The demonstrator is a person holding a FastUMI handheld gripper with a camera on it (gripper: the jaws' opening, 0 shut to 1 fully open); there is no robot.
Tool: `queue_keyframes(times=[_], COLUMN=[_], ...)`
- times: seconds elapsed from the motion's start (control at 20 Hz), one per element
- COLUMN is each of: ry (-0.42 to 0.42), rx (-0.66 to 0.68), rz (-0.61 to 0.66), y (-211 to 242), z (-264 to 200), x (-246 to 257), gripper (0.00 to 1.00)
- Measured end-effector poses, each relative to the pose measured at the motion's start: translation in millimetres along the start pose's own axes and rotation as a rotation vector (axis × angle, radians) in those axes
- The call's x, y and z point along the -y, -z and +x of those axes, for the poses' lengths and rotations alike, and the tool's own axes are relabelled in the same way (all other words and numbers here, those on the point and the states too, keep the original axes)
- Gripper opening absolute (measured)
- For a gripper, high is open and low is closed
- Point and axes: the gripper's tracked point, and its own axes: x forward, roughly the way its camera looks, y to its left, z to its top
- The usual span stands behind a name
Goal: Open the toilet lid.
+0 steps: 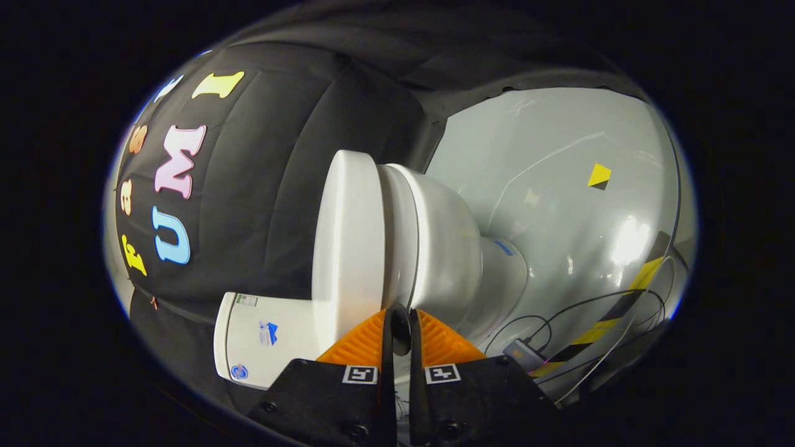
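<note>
Grey floor [559, 205] took up the far side, glossy, with a yellow-black tape strip [621, 310] and a small yellow marker [599, 176] on it. White toilet [435, 248] sat rolled sideways in the view, tank [261, 338] against the black cloth wall. Toilet lid [348, 248] was down on the seat, closed, just ahead of the fingertips. Cables [590, 310] ran across the floor to a small dark box [525, 355] beside the bowl. Gripper [400, 320] had its orange fingers [363, 344] nearly together, only a narrow slit between them, nothing pinched, tips at the lid's rim.
</note>
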Motion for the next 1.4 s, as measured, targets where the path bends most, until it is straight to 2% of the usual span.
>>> queue_keyframes(times=[0.1, 0.25, 0.3, 0.5, 0.75, 1.05, 1.4], ry=[0.02, 0.089, 0.104, 0.134, 0.186, 0.162, 0.111], rx=[0.005, 0.038, 0.047, 0.083, 0.159, 0.272, 0.349], rz=[-0.069, -0.272, -0.316, -0.453, -0.772, -1.043, -1.183], y=[1, 1, -2, -9, -11, 7, 53], z=[-2, -7, -8, -25, -48, -81, -96], x=[-5, -11, -16, -43, -97, -189, -263], gripper=[0.13, 0.13, 0.05, 0.05, 0.05, 0.05, 0.05])
